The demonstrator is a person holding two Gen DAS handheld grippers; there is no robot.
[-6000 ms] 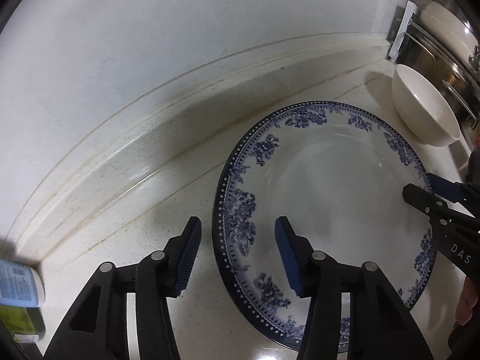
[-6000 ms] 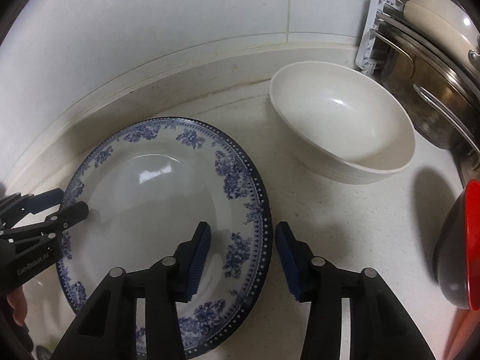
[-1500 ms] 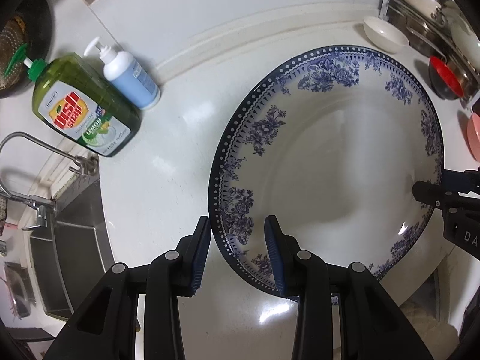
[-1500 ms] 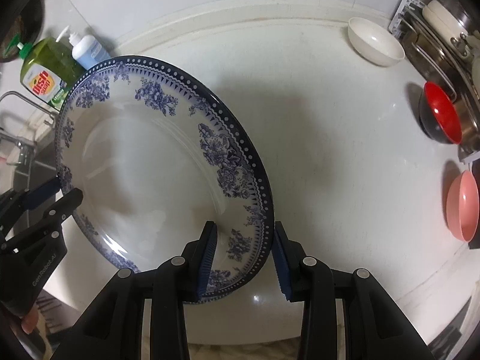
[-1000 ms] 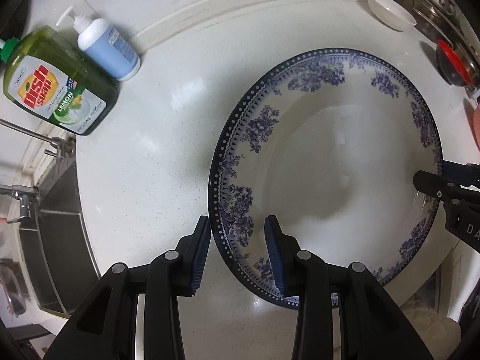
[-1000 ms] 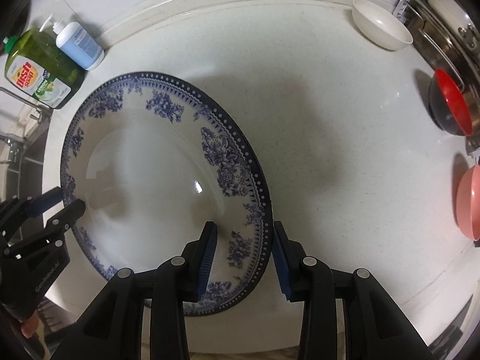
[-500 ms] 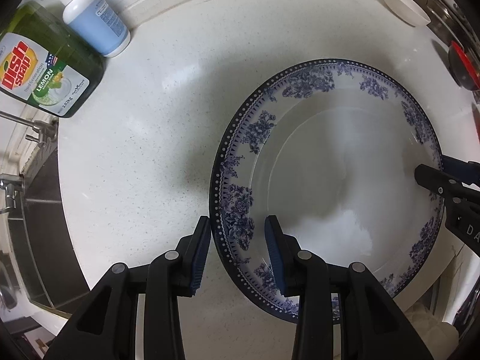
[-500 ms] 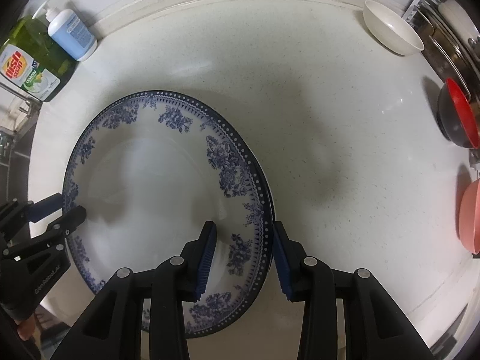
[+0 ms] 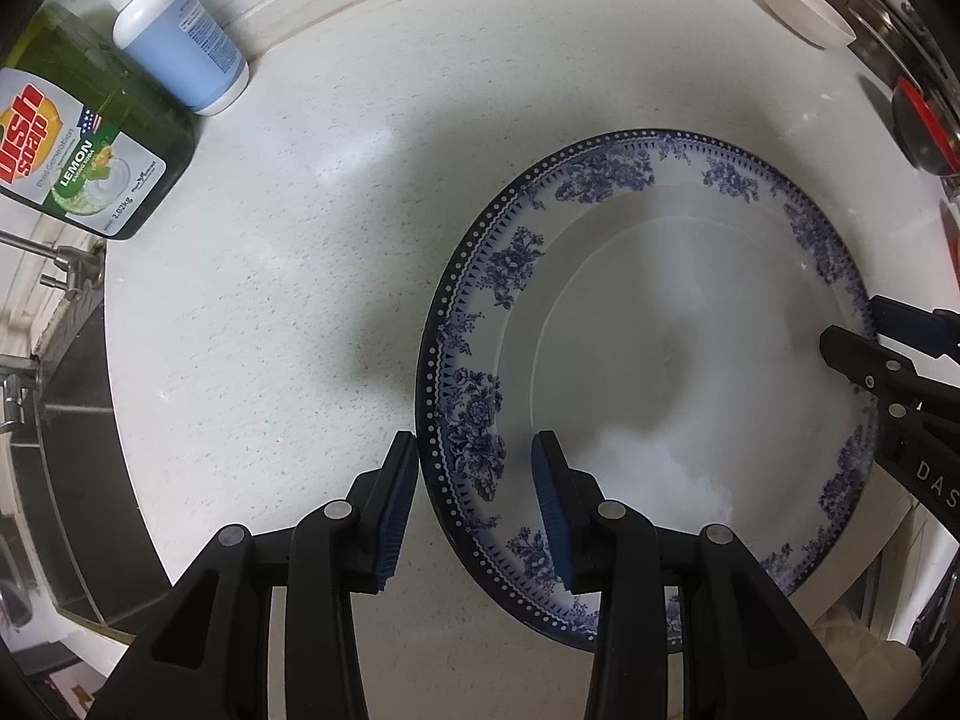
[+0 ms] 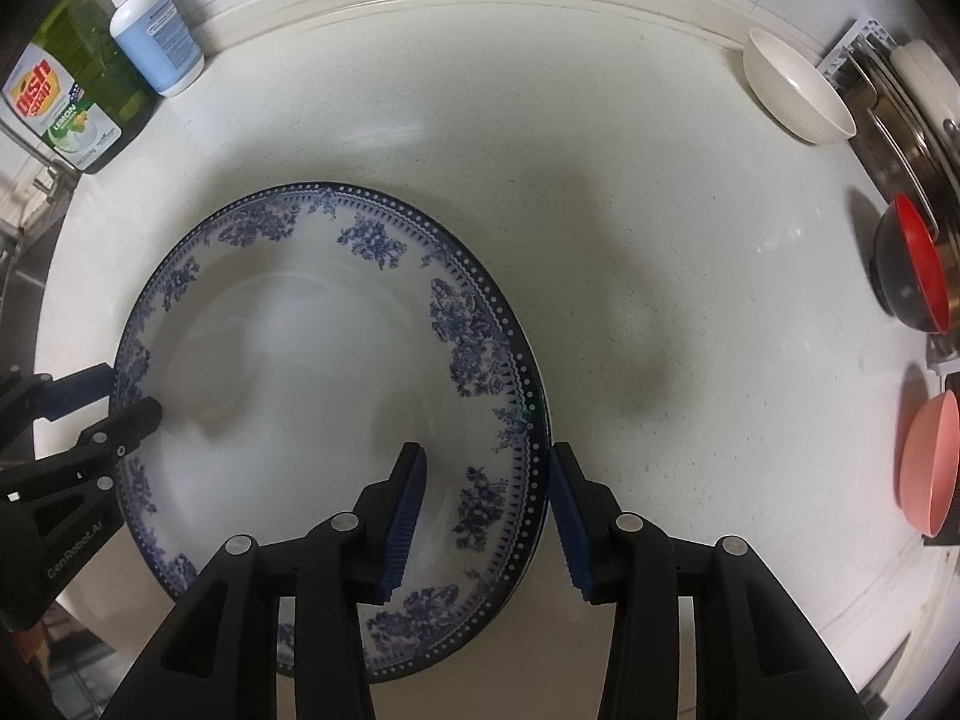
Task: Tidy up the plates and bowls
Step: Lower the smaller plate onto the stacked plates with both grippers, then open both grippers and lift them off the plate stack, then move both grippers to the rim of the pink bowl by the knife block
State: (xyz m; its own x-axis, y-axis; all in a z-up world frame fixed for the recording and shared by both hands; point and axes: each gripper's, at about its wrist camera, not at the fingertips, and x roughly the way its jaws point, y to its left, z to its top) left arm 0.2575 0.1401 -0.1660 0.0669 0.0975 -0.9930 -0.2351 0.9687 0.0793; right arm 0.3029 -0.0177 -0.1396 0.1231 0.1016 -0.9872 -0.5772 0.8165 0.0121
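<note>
1. Plate [image 9: 690,360]: large, blue floral border, held between two grippers over the white desk [image 9: 300,252]. I cannot tell whether its underside touches the desk or hangs just above it; its near rim seems to reach past the desk's front edge.

2. Left gripper [image 9: 474,504]: fingers pinch the plate's left rim, one pad under the edge, one on the upper face. Right gripper [image 10: 486,504]: fingers pinch the opposite rim the same way.

3. Risk A, slip. Both grips sit on a narrow band of smooth glazed rim. If either hand eases its squeeze, that side likely drops and the plate pivots on the other grip.

4. Risk B, twist. Two hands carry one rigid thing. If they move at different speeds or heights, the rim could lever out of the pads.

5. Risk C, edge. Released where it is, with part of the plate overhanging the front of the desk, it may tip toward the floor.

6. Risk D, collision. The green soap bottle [image 9: 78,138] and blue pump bottle [image 9: 180,42] stand well apart at the far left; the white bowl [image 10: 798,90], red bowl [image 10: 918,264] and pink bowl [image 10: 927,474] line the right. A wide swing right could knock them.
</note>
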